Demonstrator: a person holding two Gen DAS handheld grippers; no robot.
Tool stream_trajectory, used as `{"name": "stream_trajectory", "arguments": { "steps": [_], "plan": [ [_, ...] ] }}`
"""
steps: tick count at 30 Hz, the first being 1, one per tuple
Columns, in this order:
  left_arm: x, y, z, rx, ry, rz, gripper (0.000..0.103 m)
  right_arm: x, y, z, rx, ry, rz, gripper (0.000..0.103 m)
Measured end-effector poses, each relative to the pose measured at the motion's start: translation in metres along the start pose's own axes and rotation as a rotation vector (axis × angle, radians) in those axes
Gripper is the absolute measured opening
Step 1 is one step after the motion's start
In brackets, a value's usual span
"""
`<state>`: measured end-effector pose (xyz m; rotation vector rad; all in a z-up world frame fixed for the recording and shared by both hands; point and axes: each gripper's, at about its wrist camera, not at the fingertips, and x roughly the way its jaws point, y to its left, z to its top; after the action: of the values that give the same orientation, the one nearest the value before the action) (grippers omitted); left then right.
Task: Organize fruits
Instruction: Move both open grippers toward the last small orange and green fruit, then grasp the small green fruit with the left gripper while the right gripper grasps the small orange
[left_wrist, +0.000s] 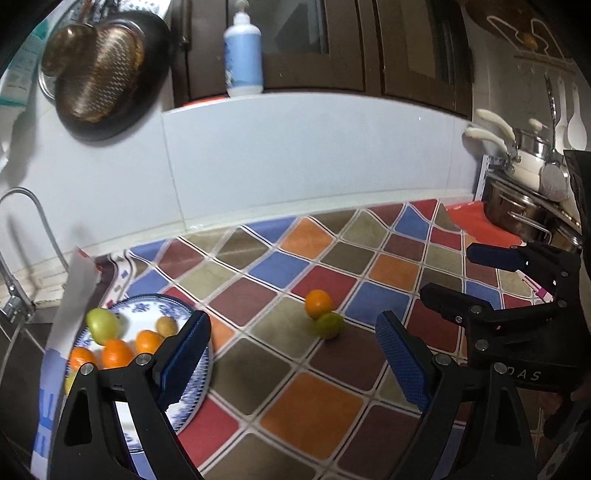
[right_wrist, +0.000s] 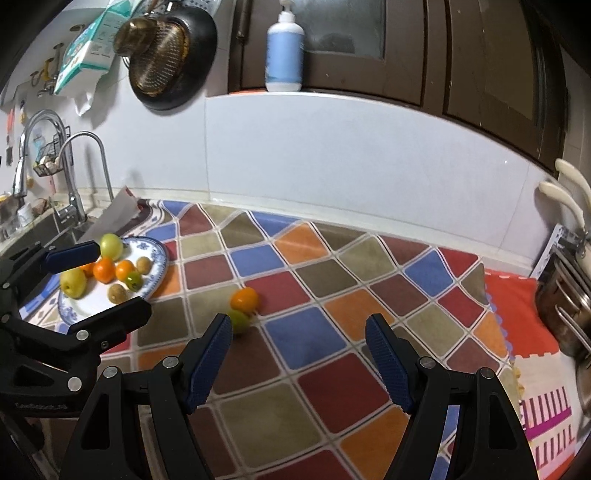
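An orange and a green citrus fruit lie touching each other on the checked mat. My left gripper is open and empty just short of them, with the pair between its finger lines. A blue-and-white plate at the left holds a green apple, oranges and a kiwi. My right gripper is open and empty; the orange and green fruit lie by its left fingertip. The left gripper reaches over the plate.
A sink with a curved faucet lies left of the plate. Steel pots stand at the right end of the counter. A pump bottle stands on the ledge above the white tiled wall, and a dark pan hangs there.
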<state>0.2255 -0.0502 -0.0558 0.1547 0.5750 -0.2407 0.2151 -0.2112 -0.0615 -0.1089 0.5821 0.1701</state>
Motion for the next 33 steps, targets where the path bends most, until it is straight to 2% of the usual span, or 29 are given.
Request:
{"name": "stream_trajectory", "arguments": {
  "steps": [12,19,27,30,33],
  "plan": [
    [0.062,-0.016,-0.003,-0.031,0.133,-0.040,0.084,0.047,-0.028,-0.013,0.020,0.079,0.010,0.075],
    [0.094,-0.016,-0.005,-0.058,0.218,-0.091,0.063,0.070,-0.037,-0.018,0.055,0.127,0.009,0.075],
    [0.114,-0.019,-0.006,-0.049,0.259,-0.132,0.042,0.085,-0.043,-0.023,0.075,0.162,0.002,0.075],
    [0.118,-0.019,-0.008,-0.055,0.271,-0.138,0.031,0.087,-0.044,-0.023,0.078,0.167,-0.001,0.075],
    [0.119,-0.016,-0.008,-0.069,0.272,-0.147,0.030,0.087,-0.043,-0.022,0.081,0.167,-0.005,0.075]
  ]
}}
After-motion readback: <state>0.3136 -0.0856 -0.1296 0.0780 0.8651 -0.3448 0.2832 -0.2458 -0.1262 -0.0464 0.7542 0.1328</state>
